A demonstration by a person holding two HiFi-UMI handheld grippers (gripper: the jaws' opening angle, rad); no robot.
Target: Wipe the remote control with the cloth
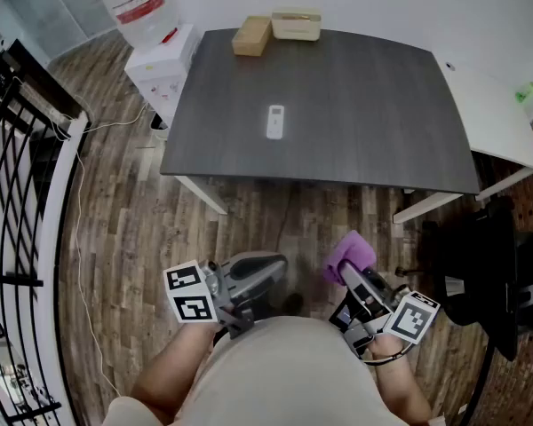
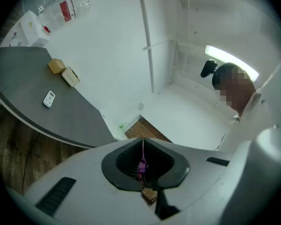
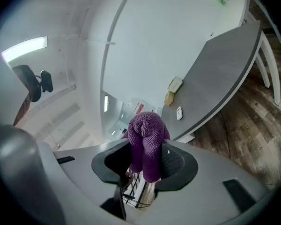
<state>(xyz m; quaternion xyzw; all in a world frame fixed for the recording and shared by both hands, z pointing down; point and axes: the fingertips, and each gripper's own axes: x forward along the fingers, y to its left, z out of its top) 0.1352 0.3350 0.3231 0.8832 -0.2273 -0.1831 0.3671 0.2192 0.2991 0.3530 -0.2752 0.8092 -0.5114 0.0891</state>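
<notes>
A small white remote control point(image 1: 274, 121) lies flat near the middle of the dark grey table point(image 1: 355, 140); it shows small too in the left gripper view point(image 2: 48, 99) and the right gripper view point(image 3: 179, 113). Both grippers hang well short of the table, over the wooden floor close to the person's body. My right gripper point(image 1: 354, 273) is shut on a folded purple cloth point(image 1: 349, 256) that bulges out past the jaws point(image 3: 147, 144). My left gripper point(image 1: 265, 269) is shut, its jaws meeting with nothing held.
Two tan boxes point(image 1: 251, 35) point(image 1: 296, 25) sit at the table's far edge. A water dispenser point(image 1: 155, 34) stands at the table's left, a white table point(image 1: 493, 114) adjoins at the right, a black chair point(image 1: 493, 273) is below it, and a black railing point(image 1: 18, 238) runs along the left.
</notes>
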